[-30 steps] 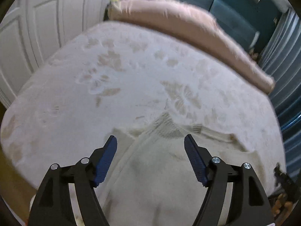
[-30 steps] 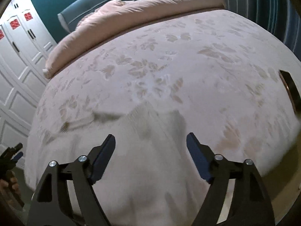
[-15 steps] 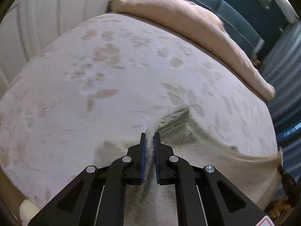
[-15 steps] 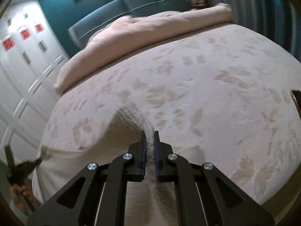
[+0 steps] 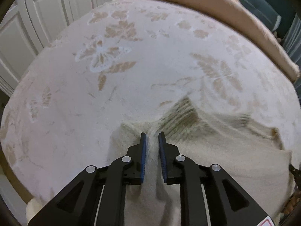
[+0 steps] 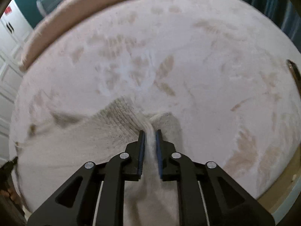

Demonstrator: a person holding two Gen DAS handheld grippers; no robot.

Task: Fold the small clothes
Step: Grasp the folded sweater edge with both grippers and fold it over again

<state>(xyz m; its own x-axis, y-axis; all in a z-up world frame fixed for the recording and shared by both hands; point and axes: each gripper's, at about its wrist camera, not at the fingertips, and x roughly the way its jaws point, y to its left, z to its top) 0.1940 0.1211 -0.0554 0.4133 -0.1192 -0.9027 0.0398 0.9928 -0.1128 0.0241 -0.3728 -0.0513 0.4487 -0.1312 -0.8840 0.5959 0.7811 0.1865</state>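
A cream knitted garment with a ribbed collar lies on the near part of the bed. In the left wrist view my left gripper points down at it, left of the collar. A ridge of knit is pinched between its blue pads, and the jaws are opening slightly. In the right wrist view the same garment shows its collar. My right gripper grips a fold just right of the collar, and its jaws are also opening a little around the cloth.
The bed cover is pale with a tan leaf print. A rolled pink duvet lies along the far side. White panelled doors stand on the left and a teal headboard behind. The wooden bed edge shows at right.
Both grippers went from wide open above the garment to closed on it. They dropped toward the bed, and the cloth now bunches into a ridge at each pinch.
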